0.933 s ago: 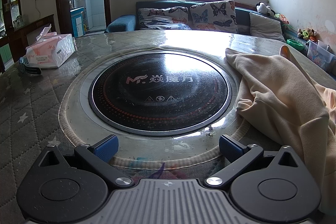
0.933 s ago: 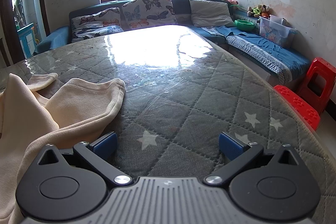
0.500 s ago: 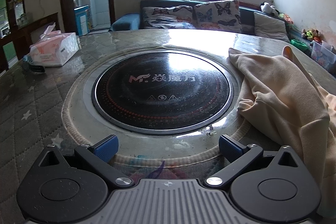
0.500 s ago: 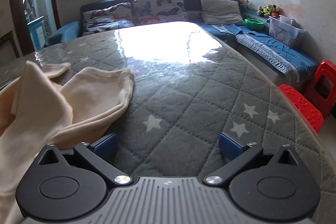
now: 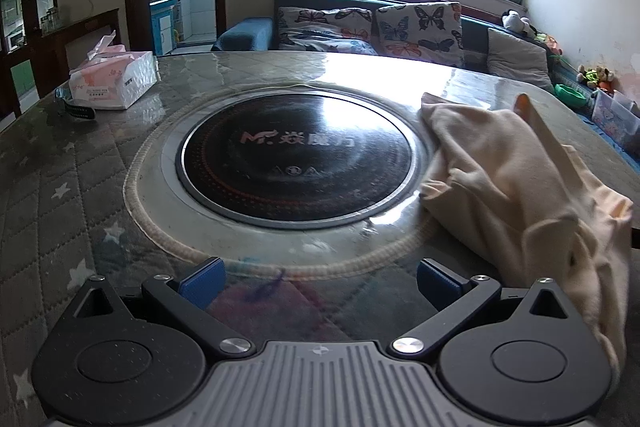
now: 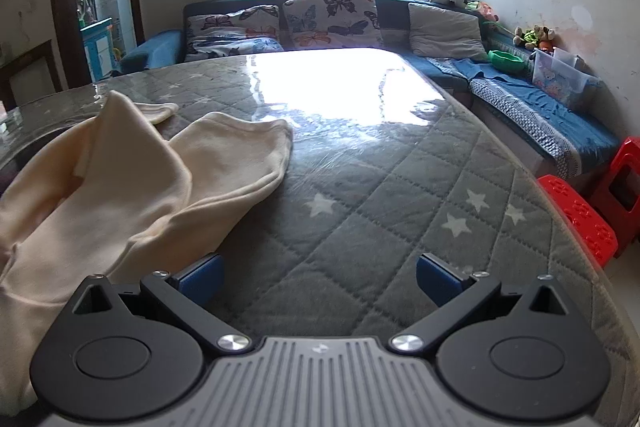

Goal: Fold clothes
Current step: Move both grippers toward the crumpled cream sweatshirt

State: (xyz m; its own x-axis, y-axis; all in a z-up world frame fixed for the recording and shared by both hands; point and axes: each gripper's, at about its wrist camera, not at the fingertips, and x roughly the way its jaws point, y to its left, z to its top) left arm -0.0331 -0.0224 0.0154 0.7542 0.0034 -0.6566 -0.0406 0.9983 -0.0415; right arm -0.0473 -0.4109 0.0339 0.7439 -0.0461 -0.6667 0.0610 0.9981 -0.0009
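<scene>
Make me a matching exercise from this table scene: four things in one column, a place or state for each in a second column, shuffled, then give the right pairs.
Things
1. cream garment
2. tissue pack
3. round cooktop
4. left gripper

Places or states
A. set into the middle of the table
B. open, holding nothing
C. crumpled, lying at the cooktop's right edge
D. at the table's far left corner

Pairs: 1-C, 2-D, 3-A, 4-B

Soft matt cream cloth (image 5: 516, 183) is seen on a quilted tabletop (image 6: 360, 219) sheathed in glossy clear plastic.
</scene>
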